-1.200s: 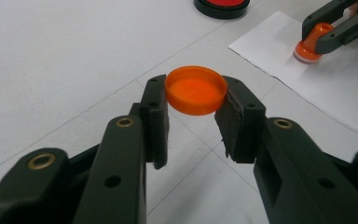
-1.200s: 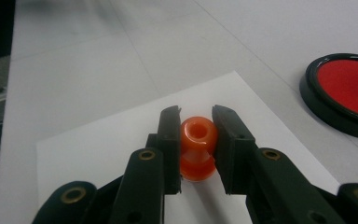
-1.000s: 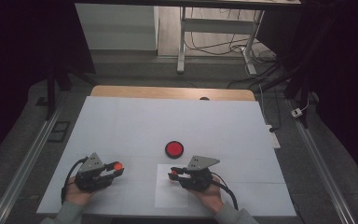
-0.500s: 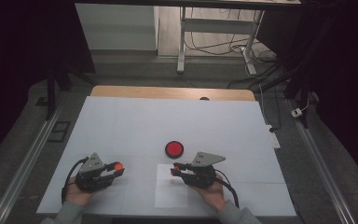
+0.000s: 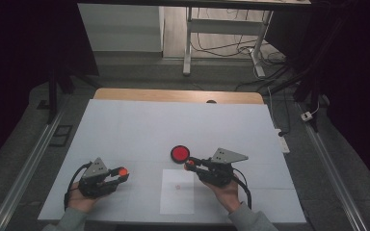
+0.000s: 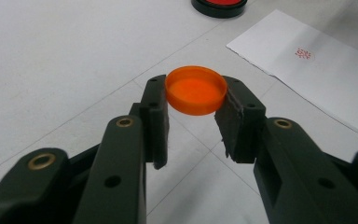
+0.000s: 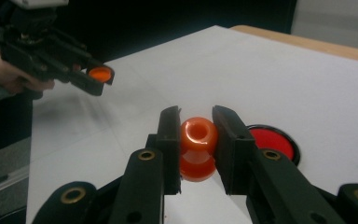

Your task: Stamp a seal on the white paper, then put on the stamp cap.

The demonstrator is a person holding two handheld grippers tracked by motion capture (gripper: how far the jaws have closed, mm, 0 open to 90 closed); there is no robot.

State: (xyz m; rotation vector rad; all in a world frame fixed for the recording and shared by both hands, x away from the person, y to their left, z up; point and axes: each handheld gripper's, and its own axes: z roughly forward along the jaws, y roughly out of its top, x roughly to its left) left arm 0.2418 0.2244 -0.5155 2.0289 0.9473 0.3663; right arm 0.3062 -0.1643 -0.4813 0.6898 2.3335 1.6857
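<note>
The round red ink pad in its black case lies on the white table, touching-close at 10 o'clock of the right gripper, whose jaws clamp a glossy orange stamp knob. The left gripper, at 8 o'clock on the table, pinches a shallow orange plastic cap. The white paper sheet lies between the hands.

red ink pad beside right gripper

A white table with a wooden far edge; beyond, a metal stand and floor cables.
</note>
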